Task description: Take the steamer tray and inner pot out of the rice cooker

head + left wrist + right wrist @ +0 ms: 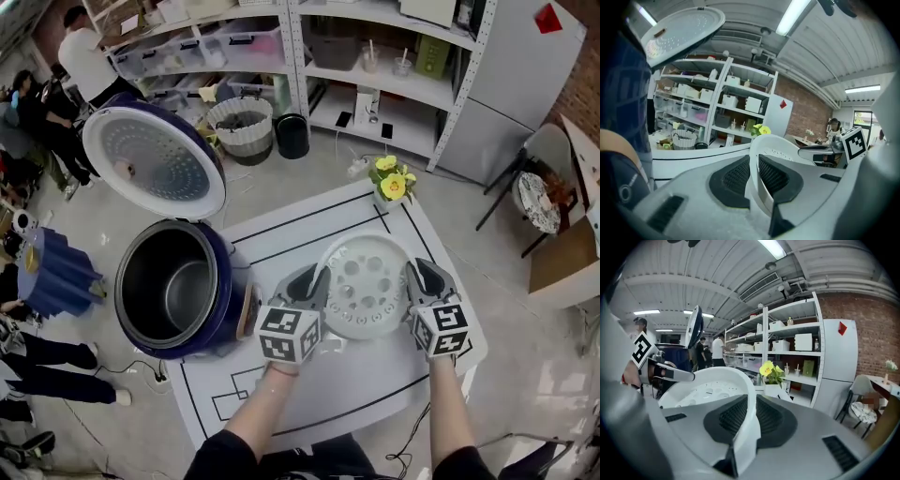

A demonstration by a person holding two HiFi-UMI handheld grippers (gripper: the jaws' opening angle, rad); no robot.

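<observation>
Between the two pairs of jaws, the tray (367, 286) is held by opposite sides of its rim. The left gripper (754, 173) has its jaws drawn narrow, both dark ribbed pads pressed on the thin white wall of the tray's left edge. The right gripper (750, 413) has its jaws just as narrow on the right edge, one pad inside the rim and one outside. The tray lies level over the white bench (281, 234) with its black lines; no view shows whether its underside touches the bench. Left of the left jaws, near them, stands the open cooker (225, 281) with the pot (169, 286) in it and the lid (155, 159) tipped up behind. Beyond the tray, ahead of the right jaws, is a small bunch of yellow flowers (394, 183). From the head view each marker cube covers its own hand and the near part of the jaws. In the left gripper view the cooker is only a dark blur at the left border, and the tray's floor is out of sight behind its rim.
</observation>
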